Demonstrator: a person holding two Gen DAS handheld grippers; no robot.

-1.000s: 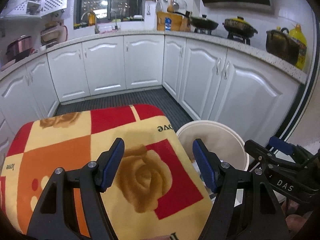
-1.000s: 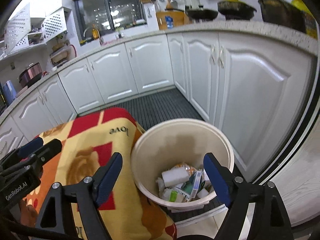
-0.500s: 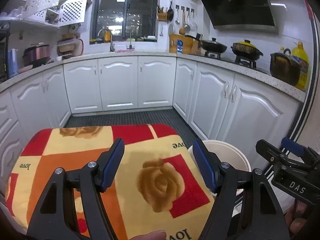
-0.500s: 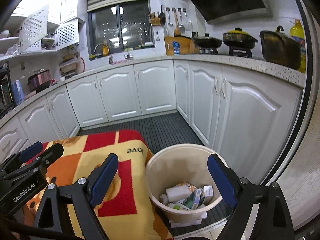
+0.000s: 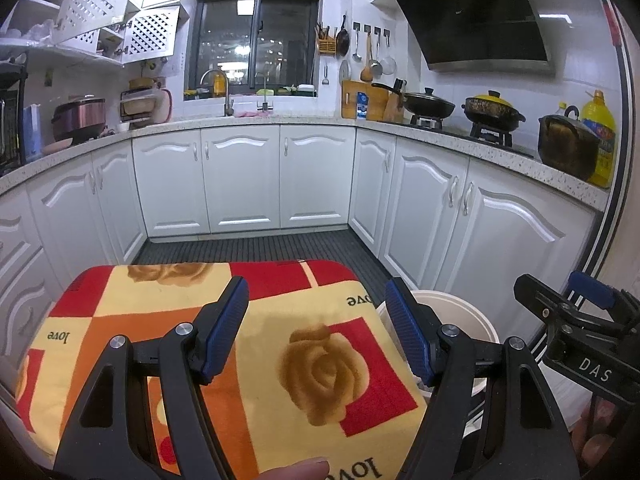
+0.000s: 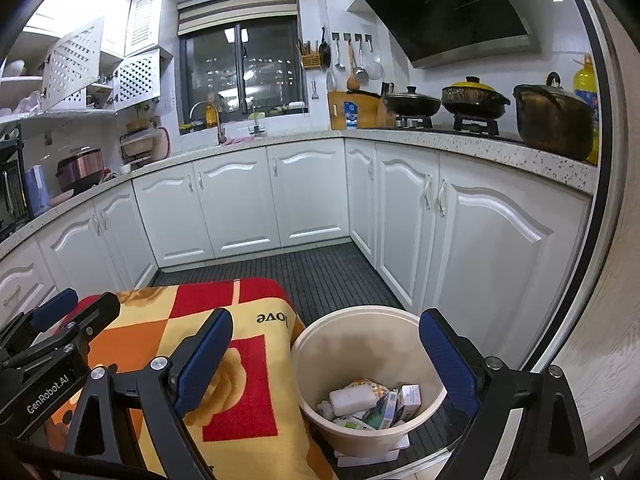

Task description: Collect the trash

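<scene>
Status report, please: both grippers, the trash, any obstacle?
Left gripper open, empty. Right gripper opening, nothing between the jaws. Trash lies in the bucket. Nothing in the way.

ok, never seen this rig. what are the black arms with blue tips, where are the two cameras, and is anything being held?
No robot here: a person carries a hand-held pair of tongs in each hand, and a wide-angle camera on each looks forward along its two fingers. The black arms with blue pads are those fingers.

The left wrist picture shows the left tongs over a table covered by a rose-patterned blanket, with the right tongs at the right edge. The right wrist picture shows the right tongs above a cream bin standing on the dark floor beside the table; the bin holds boxes and wrappers.

No trash shows on the blanket. Neither pair of tongs holds anything: the left is open, and the right is opening with nothing between its pads.
</scene>
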